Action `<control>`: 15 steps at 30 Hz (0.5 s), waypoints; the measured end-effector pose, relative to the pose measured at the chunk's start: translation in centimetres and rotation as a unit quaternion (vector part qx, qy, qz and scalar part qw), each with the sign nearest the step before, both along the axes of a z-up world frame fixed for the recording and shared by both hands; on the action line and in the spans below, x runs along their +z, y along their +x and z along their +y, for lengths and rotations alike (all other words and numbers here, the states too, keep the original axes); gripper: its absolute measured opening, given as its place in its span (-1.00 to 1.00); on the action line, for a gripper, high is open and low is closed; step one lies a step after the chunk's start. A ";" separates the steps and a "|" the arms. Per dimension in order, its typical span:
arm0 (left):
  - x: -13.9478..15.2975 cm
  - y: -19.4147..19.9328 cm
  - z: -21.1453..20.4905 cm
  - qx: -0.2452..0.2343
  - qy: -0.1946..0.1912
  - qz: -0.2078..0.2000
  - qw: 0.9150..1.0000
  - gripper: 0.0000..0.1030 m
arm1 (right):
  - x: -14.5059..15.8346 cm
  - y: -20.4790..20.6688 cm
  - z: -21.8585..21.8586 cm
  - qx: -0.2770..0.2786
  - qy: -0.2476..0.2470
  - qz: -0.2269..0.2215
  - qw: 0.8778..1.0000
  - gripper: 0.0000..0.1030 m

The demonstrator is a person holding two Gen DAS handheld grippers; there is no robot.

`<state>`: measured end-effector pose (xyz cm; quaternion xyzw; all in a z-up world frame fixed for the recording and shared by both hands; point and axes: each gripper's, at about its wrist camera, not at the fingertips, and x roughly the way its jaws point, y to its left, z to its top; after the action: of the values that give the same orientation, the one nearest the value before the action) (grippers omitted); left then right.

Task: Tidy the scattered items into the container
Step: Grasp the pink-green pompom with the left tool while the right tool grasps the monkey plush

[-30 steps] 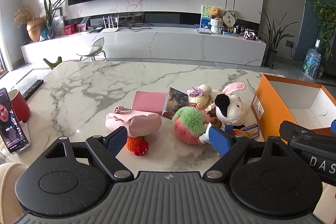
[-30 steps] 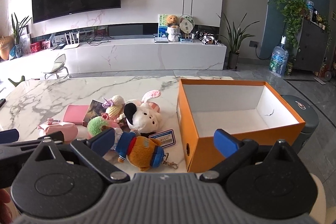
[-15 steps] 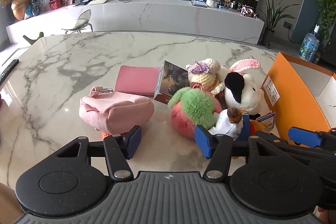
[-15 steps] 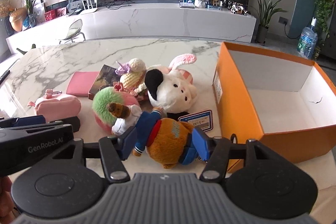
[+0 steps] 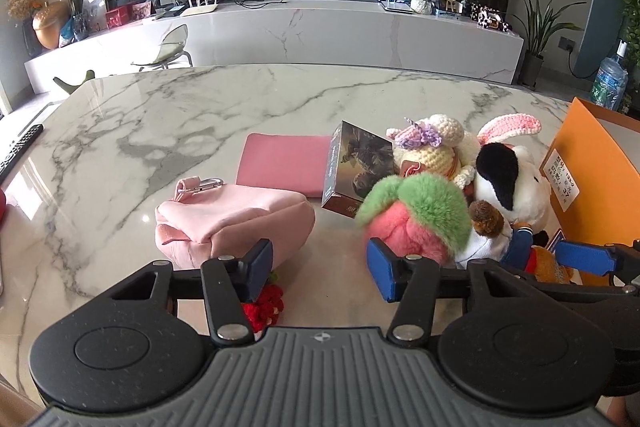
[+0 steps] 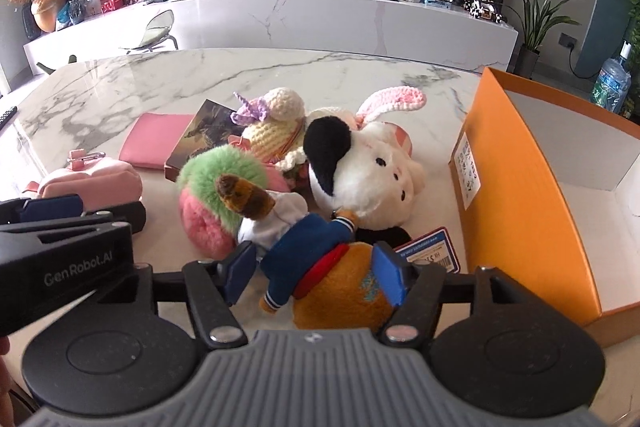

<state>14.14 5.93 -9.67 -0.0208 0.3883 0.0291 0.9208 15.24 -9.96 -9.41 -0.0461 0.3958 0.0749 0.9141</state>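
Note:
Soft toys lie in a heap on the marble table (image 5: 200,115): a pink and green fluffy ball (image 5: 416,215), a white and black plush (image 6: 368,175), a crocheted unicorn (image 5: 432,143) and an orange duck plush in a blue jacket (image 6: 332,279). My right gripper (image 6: 314,277) has its jaws on both sides of the duck, closing on its body. My left gripper (image 5: 320,265) is open and empty, between a pink pouch (image 5: 232,219) and the fluffy ball. The orange box (image 6: 520,195) stands open at the right.
A pink flat case (image 5: 284,163) and a dark picture card box (image 5: 356,167) lie behind the toys. A red crocheted flower (image 5: 264,303) lies under my left finger. A remote (image 5: 20,147) is at the table's left edge.
Both grippers moved forward and down toward the table. The right jaws narrowed from wide open to hugging the duck plush. The left jaws also narrowed somewhat.

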 end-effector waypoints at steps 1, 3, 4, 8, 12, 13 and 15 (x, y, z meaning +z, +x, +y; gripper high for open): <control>0.0 0.1 -0.1 -0.002 -0.004 0.001 1.000 0.21 | -0.2 0.2 -0.1 0.000 -0.002 0.005 1.000 0.51; -0.1 0.2 -0.4 -0.010 -0.009 0.002 1.000 0.21 | -0.6 0.2 -0.3 0.003 -0.015 0.005 1.000 0.52; -0.1 0.3 -0.6 -0.015 -0.010 0.003 1.000 0.22 | -0.8 0.2 -0.3 0.004 -0.022 0.004 1.000 0.52; -0.3 0.7 -1.4 -0.029 -0.013 0.004 0.999 0.27 | -1.7 0.3 -0.1 0.011 -0.042 -0.005 0.999 0.54; -0.5 0.9 -1.8 -0.031 -0.014 0.011 0.999 0.37 | -2.8 0.7 -0.2 0.008 -0.054 -0.003 0.998 0.54; -0.6 0.9 -1.9 -0.031 -0.013 0.014 0.999 0.38 | -3.0 0.8 -0.3 0.008 -0.055 -0.004 0.998 0.53; -0.8 0.9 -2.1 -0.031 -0.009 0.019 0.999 0.39 | -2.9 0.7 -0.3 0.014 -0.065 -0.005 0.998 0.41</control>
<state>15.06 3.85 -10.45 -0.0162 0.4062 -0.0023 0.9136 15.93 -10.22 -12.33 -0.1112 0.3950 0.0612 0.9099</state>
